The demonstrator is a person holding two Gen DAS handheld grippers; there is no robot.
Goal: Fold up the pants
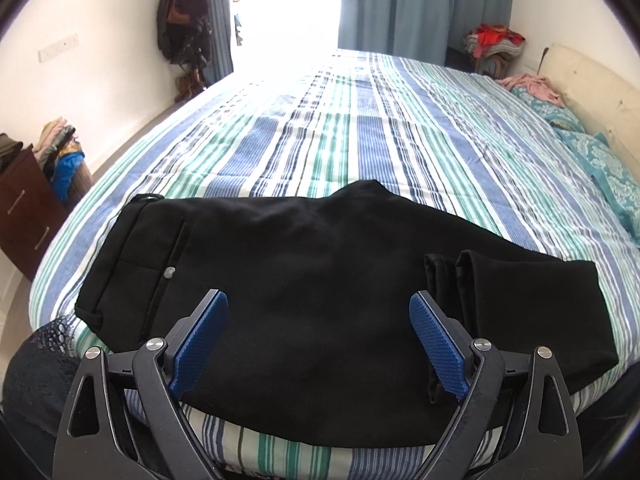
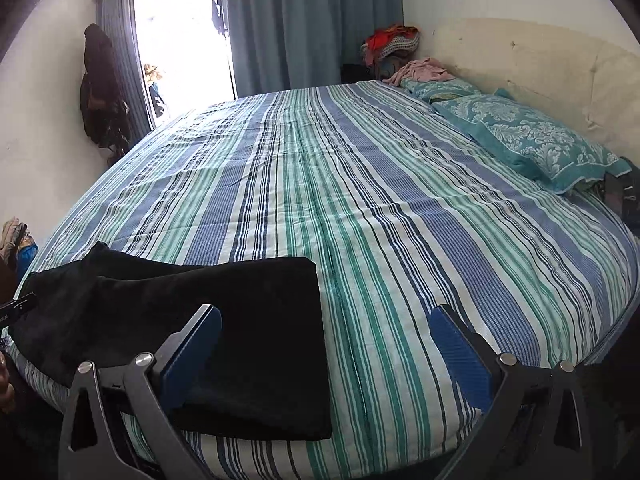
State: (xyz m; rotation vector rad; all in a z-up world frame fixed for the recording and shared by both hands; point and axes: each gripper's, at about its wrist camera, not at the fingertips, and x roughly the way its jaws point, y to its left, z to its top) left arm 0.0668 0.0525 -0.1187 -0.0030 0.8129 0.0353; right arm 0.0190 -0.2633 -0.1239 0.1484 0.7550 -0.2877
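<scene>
Black pants (image 1: 320,280) lie folded in a flat band along the near edge of the striped bed (image 1: 360,132). The waistband with a button is at the left, the leg cuffs are doubled back on top at the right. My left gripper (image 1: 319,308) is open and empty, hovering just above the middle of the pants. In the right wrist view the pants' right end (image 2: 240,340) lies at lower left on the bed (image 2: 360,200). My right gripper (image 2: 326,320) is open and empty above that end's right edge.
Teal patterned pillows (image 2: 532,140) and a cream headboard (image 2: 540,60) are at the right. A pink garment (image 2: 420,70) and a clothes pile (image 2: 392,42) sit at the far corner. A brown drawer unit (image 1: 24,208) with clothes stands at the left. Curtains and a bright window are behind.
</scene>
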